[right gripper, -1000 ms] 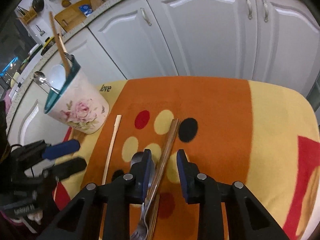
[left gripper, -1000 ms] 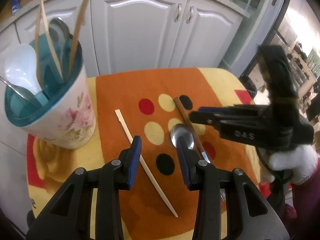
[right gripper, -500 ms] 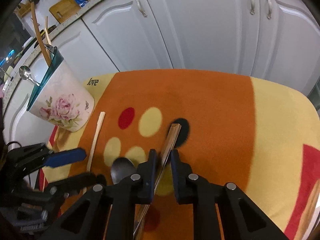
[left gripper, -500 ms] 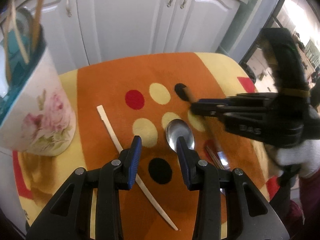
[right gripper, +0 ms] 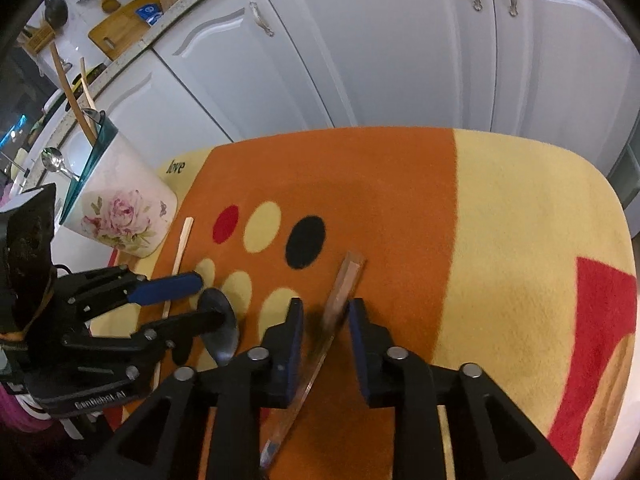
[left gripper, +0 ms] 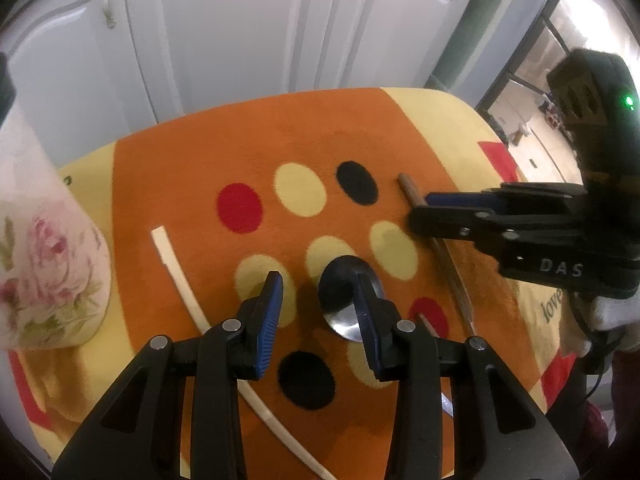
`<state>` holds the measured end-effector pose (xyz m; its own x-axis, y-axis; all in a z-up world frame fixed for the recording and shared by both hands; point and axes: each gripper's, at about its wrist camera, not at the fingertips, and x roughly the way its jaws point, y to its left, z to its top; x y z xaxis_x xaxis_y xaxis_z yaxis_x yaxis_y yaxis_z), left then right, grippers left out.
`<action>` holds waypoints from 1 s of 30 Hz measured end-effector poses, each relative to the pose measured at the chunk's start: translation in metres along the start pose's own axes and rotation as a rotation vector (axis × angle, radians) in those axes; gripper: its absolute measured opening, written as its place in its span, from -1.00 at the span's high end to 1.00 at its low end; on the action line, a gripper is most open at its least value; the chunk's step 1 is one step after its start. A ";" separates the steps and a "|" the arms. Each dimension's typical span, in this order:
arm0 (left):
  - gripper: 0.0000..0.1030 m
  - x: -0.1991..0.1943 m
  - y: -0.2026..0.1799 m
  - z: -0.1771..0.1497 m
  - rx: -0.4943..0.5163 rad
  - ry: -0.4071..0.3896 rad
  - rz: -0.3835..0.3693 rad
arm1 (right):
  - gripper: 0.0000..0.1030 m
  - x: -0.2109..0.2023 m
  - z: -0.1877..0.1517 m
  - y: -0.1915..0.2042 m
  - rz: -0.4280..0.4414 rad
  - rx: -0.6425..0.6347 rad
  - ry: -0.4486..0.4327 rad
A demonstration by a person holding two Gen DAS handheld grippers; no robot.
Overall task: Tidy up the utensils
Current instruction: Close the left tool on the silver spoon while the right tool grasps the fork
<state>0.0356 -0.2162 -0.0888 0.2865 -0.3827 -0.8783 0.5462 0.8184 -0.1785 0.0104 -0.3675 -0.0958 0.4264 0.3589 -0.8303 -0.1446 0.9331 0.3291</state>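
Observation:
A floral utensil cup (right gripper: 120, 208) with a teal rim stands at the left, holding chopsticks and a spoon; it also shows in the left wrist view (left gripper: 44, 264). On the orange spotted cloth lie a pale chopstick (left gripper: 180, 280), a metal spoon (left gripper: 344, 300) and a brown chopstick (right gripper: 340, 292). My left gripper (left gripper: 318, 300) is open, low over the cloth, its right finger over the spoon bowl. My right gripper (right gripper: 326, 320) is open with its jaws on either side of the brown chopstick, which lies on the cloth between them (left gripper: 440, 240).
The cloth (right gripper: 520, 240) covers a small table with rounded edges. White cabinet doors (right gripper: 400, 60) stand close behind. A counter with a cutting board (right gripper: 128, 20) is at the upper left.
My left gripper moved forward and down over the spoon. My right gripper had closed in on the brown chopstick, and now stands wider open again, with the chopstick shifted to the right.

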 end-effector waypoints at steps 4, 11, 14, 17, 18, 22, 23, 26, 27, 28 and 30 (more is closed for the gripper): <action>0.73 0.000 -0.002 0.001 0.009 -0.005 -0.028 | 0.54 0.004 0.003 0.003 -0.012 0.000 -0.018; 0.96 -0.022 -0.009 0.002 0.031 -0.065 -0.036 | 0.75 -0.003 0.000 0.007 -0.034 -0.002 -0.057; 0.96 -0.031 -0.006 0.002 0.019 -0.081 -0.044 | 0.77 -0.020 -0.003 0.010 0.000 0.006 -0.095; 0.98 -0.043 -0.003 0.001 -0.005 -0.100 -0.055 | 0.78 -0.040 -0.006 0.016 0.034 0.004 -0.131; 0.98 -0.049 -0.001 -0.001 -0.006 -0.109 -0.055 | 0.79 -0.046 -0.007 0.018 0.050 0.005 -0.143; 0.99 -0.072 -0.002 -0.004 0.002 -0.154 -0.054 | 0.81 -0.069 -0.013 0.030 0.101 -0.006 -0.185; 1.00 -0.078 -0.002 -0.004 0.004 -0.167 -0.053 | 0.81 -0.074 -0.015 0.033 0.110 -0.009 -0.194; 1.00 -0.091 -0.001 -0.005 0.004 -0.189 -0.058 | 0.82 -0.087 -0.019 0.043 0.139 -0.022 -0.216; 1.00 -0.097 0.000 -0.006 0.006 -0.199 -0.056 | 0.82 -0.092 -0.021 0.047 0.149 -0.031 -0.222; 1.00 -0.101 0.000 -0.007 0.006 -0.208 -0.055 | 0.82 -0.096 -0.022 0.051 0.157 -0.041 -0.226; 1.00 -0.110 0.002 -0.009 0.005 -0.221 -0.054 | 0.81 -0.104 -0.026 0.061 0.165 -0.066 -0.233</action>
<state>-0.0021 -0.1688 0.0036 0.4221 -0.5111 -0.7487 0.5694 0.7922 -0.2198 -0.0660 -0.3475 -0.0014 0.5846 0.4985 -0.6402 -0.2835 0.8648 0.4145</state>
